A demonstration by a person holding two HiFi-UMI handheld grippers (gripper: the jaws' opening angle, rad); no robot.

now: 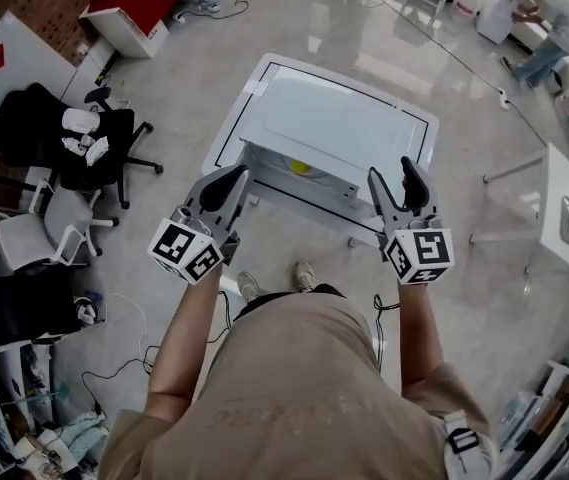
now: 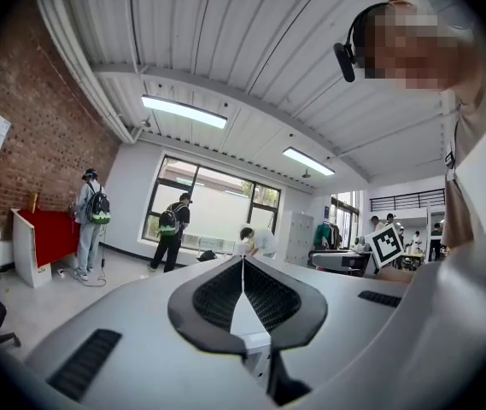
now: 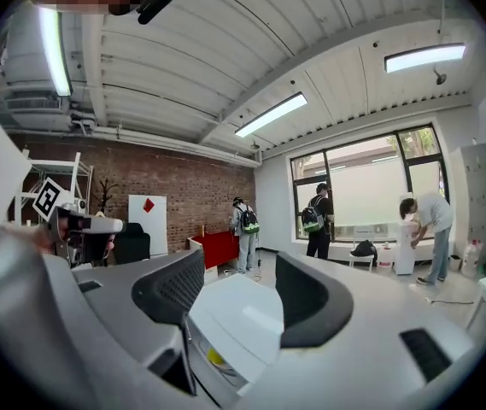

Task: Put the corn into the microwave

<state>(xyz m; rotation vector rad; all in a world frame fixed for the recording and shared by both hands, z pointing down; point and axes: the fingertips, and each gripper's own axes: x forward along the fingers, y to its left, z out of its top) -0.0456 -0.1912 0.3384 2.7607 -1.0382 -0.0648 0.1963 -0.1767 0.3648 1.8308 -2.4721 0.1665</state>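
Your left tool [image 2: 243, 261] is closed with its tips touching and nothing between them. Your right tool [image 3: 241, 263] stands wide and empty. You hold both above the near edge of the tabletop [image 1: 244, 118], one at each side of the microwave's [image 1: 334, 123] front. The corn [image 1: 300, 167] lies inside the microwave, just behind its front, clear of both tools.

Your microwave [image 1: 349, 118] had a smooth white casing with a soft sheen. The floor [image 1: 294, 18] beneath was polished, glossy and reflective. Your left gripper [image 2: 243, 261] and right gripper [image 3: 238, 272] had matt grey plastic shells and black pads [image 2: 213, 297] with a fine ribbed grid. The far wall [image 2: 29, 143] was rough brick.
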